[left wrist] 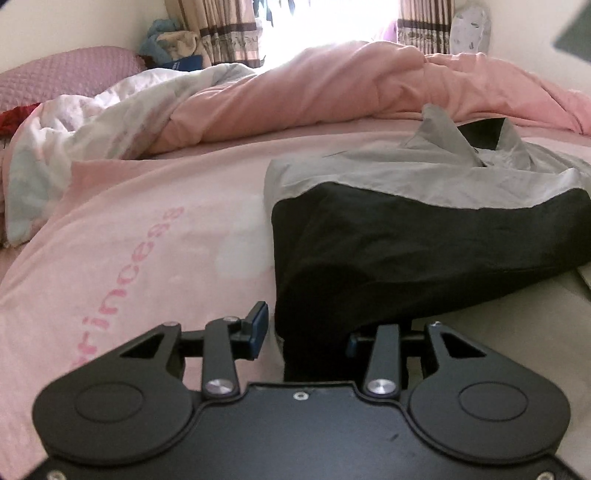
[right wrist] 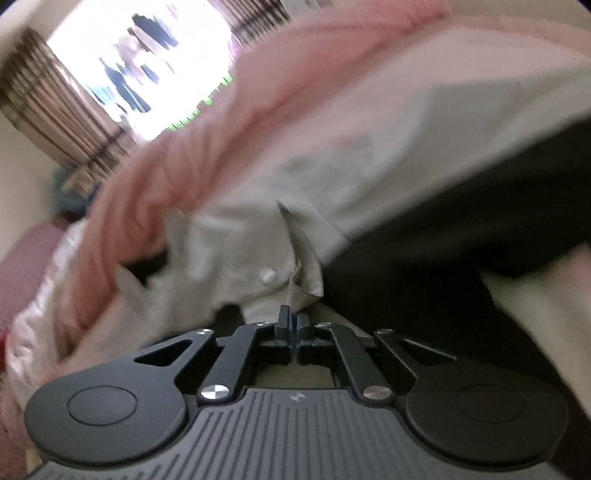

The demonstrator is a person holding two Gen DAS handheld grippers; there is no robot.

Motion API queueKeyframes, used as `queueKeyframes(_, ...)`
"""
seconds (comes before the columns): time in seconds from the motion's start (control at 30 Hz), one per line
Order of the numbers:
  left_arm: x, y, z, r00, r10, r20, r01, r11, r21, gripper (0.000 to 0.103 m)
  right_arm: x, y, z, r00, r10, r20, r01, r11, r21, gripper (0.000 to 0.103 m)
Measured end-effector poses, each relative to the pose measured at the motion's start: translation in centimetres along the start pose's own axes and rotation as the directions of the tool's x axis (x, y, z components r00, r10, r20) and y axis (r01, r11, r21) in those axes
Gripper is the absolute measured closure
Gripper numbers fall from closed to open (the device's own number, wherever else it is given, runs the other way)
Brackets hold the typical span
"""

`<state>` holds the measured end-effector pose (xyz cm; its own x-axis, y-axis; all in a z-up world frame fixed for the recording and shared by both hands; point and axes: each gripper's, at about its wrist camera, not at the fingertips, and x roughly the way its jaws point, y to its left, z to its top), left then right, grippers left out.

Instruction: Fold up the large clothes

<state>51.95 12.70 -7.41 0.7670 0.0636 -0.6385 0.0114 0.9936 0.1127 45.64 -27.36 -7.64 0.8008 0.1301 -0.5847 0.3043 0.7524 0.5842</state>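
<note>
Lying across the pink sheet at centre right of the left wrist view, the black-and-grey garment is draping its dark end between the parted jaws of the left gripper; whether the pads are pressing it cannot be told. In the blurred right wrist view, the right gripper is showing closed jaws just below a grey fold; any pinch is unclear. A pink duvet is bunching along the top.

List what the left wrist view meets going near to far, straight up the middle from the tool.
Left tool → black garment → grey shirt → pink sheet → bunched pink duvet → bright window.
</note>
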Motion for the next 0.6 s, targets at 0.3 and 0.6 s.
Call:
queueKeyframes(0.3, -6.1, 3.3, 1.4, 0.996, -0.069, -0.057, 0.071, 0.997, 0.036, 0.026, -3.8, 2.6, 1.0, 0.992, -0.031, 0.119, 0.052, 0.984, -0.171, 0.070)
queueKeyframes(0.6, -4.2, 1.8, 5.0, 0.972, -0.217, 0.092, 0.226, 0.969, -0.103, 0.024, 1.4, 7.9, -0.3, 0.999, 0.031, 0.014, -0.026, 0.962, -0.273, 0.069)
